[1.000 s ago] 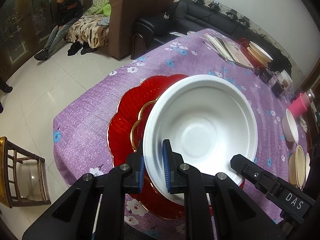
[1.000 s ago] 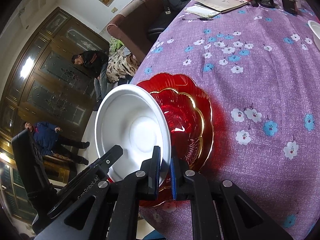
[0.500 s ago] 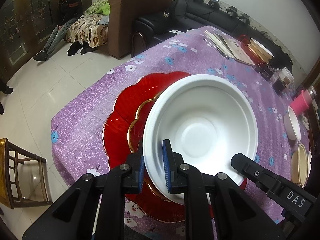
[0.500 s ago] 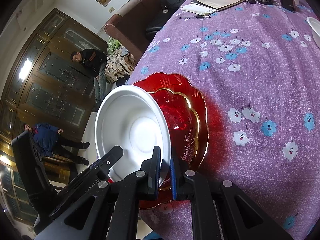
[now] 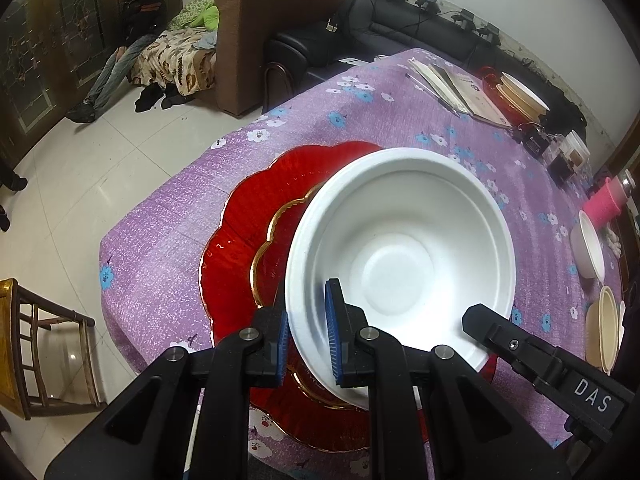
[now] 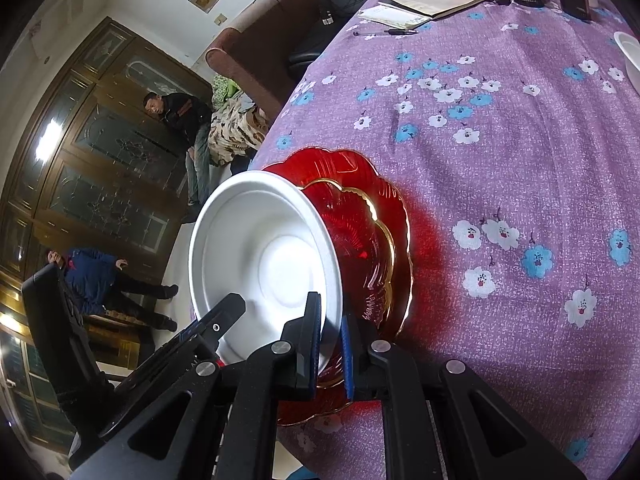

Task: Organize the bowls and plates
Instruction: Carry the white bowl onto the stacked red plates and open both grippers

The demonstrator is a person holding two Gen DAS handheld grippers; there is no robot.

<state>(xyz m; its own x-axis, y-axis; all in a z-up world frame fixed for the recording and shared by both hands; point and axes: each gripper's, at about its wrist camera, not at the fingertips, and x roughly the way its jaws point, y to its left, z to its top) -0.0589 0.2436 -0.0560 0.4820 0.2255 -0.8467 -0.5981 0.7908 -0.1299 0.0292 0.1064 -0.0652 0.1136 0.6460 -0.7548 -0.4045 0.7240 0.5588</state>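
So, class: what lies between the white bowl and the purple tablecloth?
Two stacked red plates: a small gold-rimmed plate on a larger one, under the white bowl; both views show them.

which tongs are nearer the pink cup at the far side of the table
Right, judging from the left wrist view. The pink cup stands off to the right; the right tongs grip the white bowl on that side, the left tongs on its opposite rim.

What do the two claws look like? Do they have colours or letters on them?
Both claws, left and right, are black plastic with blue ridged pads inside the fingers and round silver screws on top. Seen from the left camera, the right one has white letters DAS.
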